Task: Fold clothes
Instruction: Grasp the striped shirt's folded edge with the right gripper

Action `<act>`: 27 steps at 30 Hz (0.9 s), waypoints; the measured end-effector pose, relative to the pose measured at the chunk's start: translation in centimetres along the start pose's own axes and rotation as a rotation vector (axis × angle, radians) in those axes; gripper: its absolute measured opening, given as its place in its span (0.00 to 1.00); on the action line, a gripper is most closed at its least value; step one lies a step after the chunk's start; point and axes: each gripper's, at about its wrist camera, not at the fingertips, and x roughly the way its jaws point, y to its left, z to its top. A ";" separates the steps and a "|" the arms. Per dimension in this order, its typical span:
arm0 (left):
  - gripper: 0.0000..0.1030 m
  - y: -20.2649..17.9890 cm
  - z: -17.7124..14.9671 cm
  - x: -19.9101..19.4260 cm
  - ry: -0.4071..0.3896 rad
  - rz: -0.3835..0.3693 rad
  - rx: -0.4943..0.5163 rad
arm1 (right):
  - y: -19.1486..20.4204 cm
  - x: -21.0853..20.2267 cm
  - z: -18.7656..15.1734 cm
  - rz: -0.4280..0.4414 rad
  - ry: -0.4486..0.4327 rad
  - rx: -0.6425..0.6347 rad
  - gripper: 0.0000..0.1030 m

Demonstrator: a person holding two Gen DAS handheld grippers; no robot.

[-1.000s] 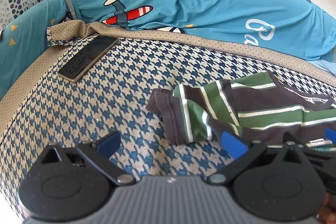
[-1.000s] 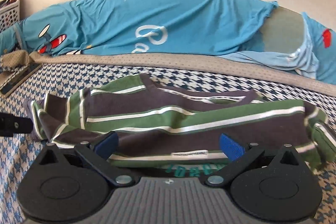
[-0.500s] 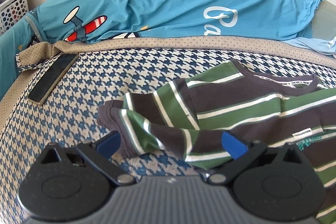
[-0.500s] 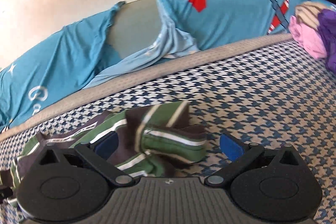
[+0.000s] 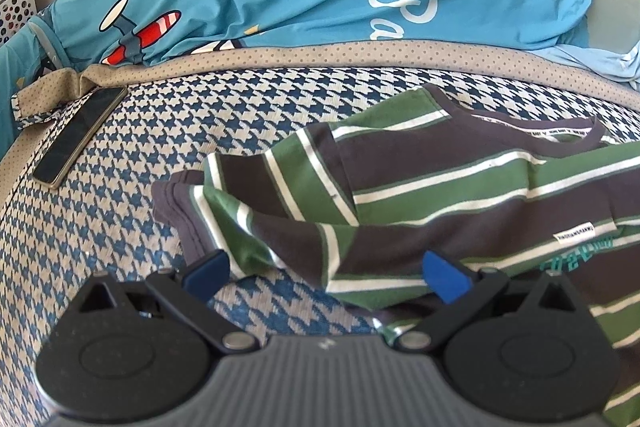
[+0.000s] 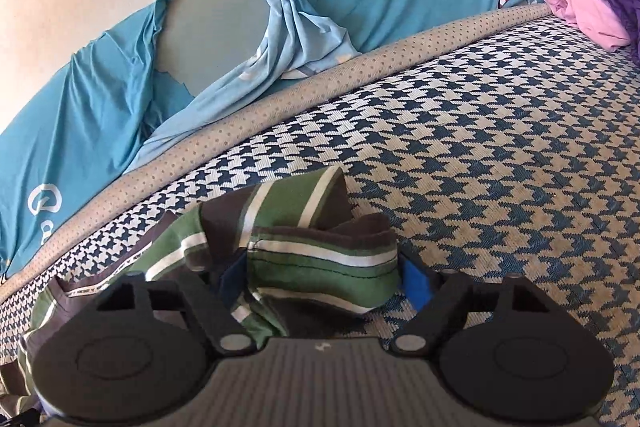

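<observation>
Striped shirt: crumpled on the houndstooth mattress cover, near its taupe dotted border.
Open room: bare cover left of the shirt up to the phone; right wrist view shows bare cover out to pink clothes.
Left gripper: low over the sleeve, jaws apart.
Right gripper: jaws part-closed around a bunched sleeve; firm grip unclear.
</observation>
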 end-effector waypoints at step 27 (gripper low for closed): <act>1.00 3.8 2.2 -1.1 -0.077 0.063 -0.094 | -9.2 -4.9 3.5 -0.207 -0.199 0.274 0.12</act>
